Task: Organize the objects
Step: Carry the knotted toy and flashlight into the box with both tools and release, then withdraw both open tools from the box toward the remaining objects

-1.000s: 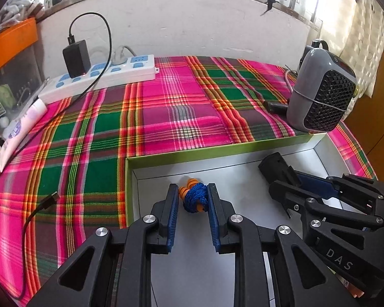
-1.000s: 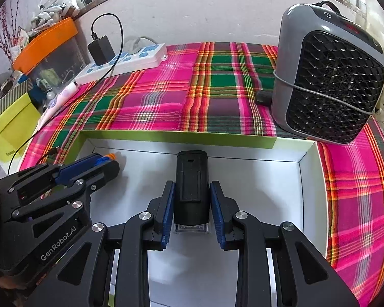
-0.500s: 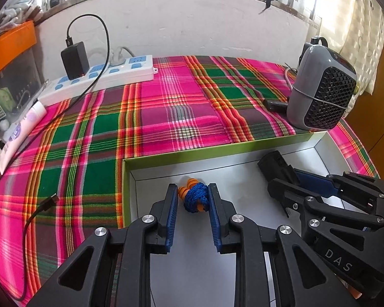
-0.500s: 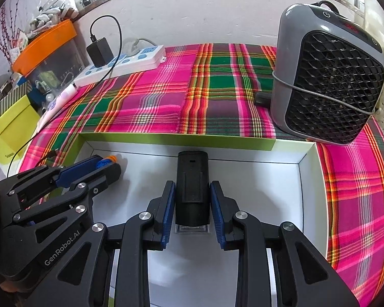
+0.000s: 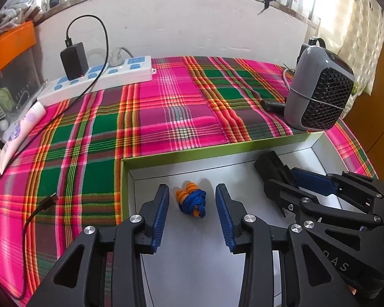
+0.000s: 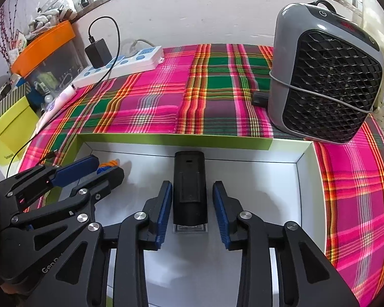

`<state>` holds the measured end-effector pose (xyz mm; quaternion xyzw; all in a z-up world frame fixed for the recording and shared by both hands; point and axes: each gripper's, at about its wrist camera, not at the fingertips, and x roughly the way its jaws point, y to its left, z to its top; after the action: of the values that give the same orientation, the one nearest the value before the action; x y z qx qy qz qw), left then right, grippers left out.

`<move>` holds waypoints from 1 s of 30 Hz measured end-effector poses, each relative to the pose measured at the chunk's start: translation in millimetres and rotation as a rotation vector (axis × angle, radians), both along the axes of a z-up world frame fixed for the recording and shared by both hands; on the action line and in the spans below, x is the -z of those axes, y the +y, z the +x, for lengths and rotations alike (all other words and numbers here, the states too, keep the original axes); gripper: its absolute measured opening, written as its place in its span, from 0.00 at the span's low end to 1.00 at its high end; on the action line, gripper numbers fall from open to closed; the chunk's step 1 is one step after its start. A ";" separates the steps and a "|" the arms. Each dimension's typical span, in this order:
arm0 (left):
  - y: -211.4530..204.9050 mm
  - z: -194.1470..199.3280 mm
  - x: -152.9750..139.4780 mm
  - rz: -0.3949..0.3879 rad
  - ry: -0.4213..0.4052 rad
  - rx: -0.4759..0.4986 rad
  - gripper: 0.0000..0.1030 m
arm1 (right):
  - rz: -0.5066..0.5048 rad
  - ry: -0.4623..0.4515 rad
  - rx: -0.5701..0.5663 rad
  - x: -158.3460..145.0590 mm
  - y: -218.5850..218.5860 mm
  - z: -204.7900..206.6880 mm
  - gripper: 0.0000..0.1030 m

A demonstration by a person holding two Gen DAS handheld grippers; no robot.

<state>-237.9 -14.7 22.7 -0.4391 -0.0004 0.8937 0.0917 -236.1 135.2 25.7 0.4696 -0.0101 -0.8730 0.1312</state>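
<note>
A blue cord bundle with orange earplugs lies on the white floor of a green-rimmed box, between the pads of my left gripper. Its jaws are opening and stand clear of the bundle on both sides. In the right wrist view a black rectangular device lies in the same box. My right gripper straddles it, jaws opening, with a gap on each side. Each gripper shows in the other's view, the right gripper over the device and the left gripper over the earplugs.
The box sits on a pink and green plaid cloth. A grey fan heater stands just beyond the box's far right corner. A white power strip with a black charger and its cable lies at the back left. Clutter and an orange-lidded bin line the left.
Both grippers were shut on their objects, the left on the earplug bundle and the right on the black device. Both have since let go, and the objects rest in the box.
</note>
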 end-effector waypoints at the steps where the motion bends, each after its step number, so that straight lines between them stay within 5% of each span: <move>1: -0.2 0.7 -0.1 0.001 0.000 0.001 0.35 | -0.001 0.000 0.003 0.3 0.9 0.3 0.38; 30: -8.5 61.9 -27.9 0.001 0.075 -0.024 0.40 | -0.010 0.071 0.012 -22.6 11.3 47.8 0.38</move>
<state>-176.0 -23.2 50.6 -0.4053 -0.0028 0.9106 0.0811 -188.3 146.5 48.3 0.4376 -0.0125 -0.8898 0.1287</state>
